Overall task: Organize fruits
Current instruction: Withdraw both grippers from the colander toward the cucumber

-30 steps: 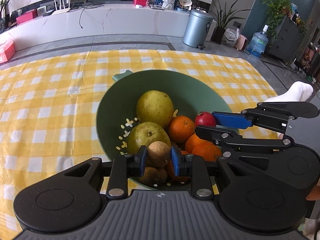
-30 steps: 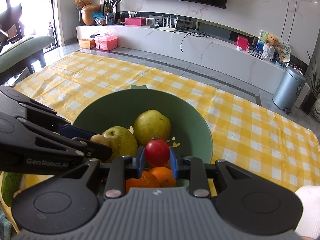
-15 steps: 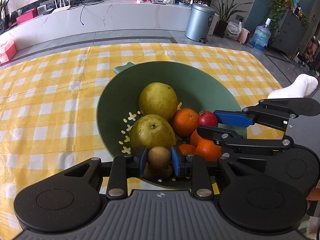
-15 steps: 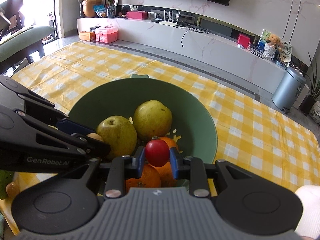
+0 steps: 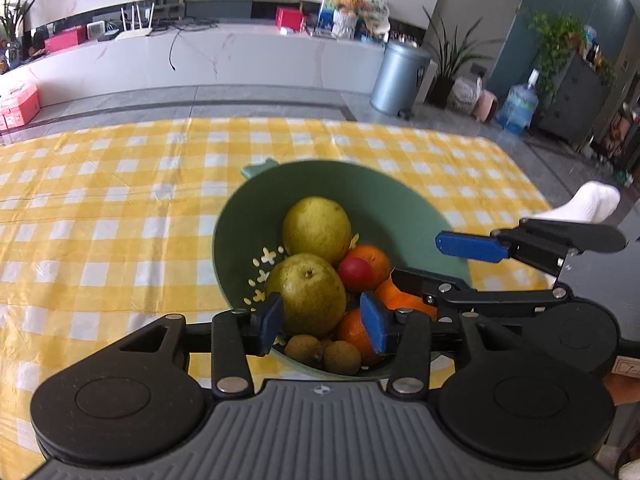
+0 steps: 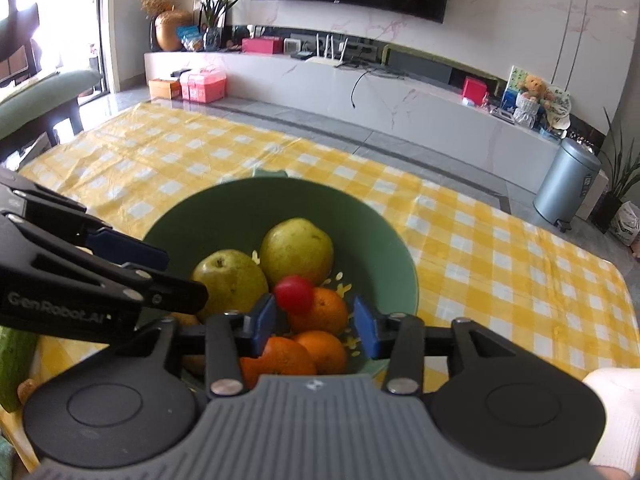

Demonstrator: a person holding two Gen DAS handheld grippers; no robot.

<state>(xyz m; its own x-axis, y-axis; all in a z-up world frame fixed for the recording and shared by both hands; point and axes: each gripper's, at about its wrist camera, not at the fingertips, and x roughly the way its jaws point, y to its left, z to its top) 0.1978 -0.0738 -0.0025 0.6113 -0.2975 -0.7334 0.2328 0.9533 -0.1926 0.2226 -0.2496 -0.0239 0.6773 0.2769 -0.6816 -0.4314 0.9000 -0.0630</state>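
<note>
Yellow-and-white checked cloth covers the table of a living room, a marble media bench and a grey pedal bin behind it. At the table's near edge sits a smooth green bowl — a round, deep dish with a small tab handle at its far rim — holding two matte yellow-green pears, several glossy oranges, a small red tomato and brown, rough-skinned longans.

Both grippers tilt steeply down over the bowl's near rim, side by side. The left gripper has just been spreading its blue pads; nothing is pinched, and the longans lie in the bowl just below and between its fingers. The right gripper has likewise just been parting, its pads clear of the tomato, which rests on an orange just beyond the left-hand pad. A white sleeve shows at the right gripper's edge.
</note>
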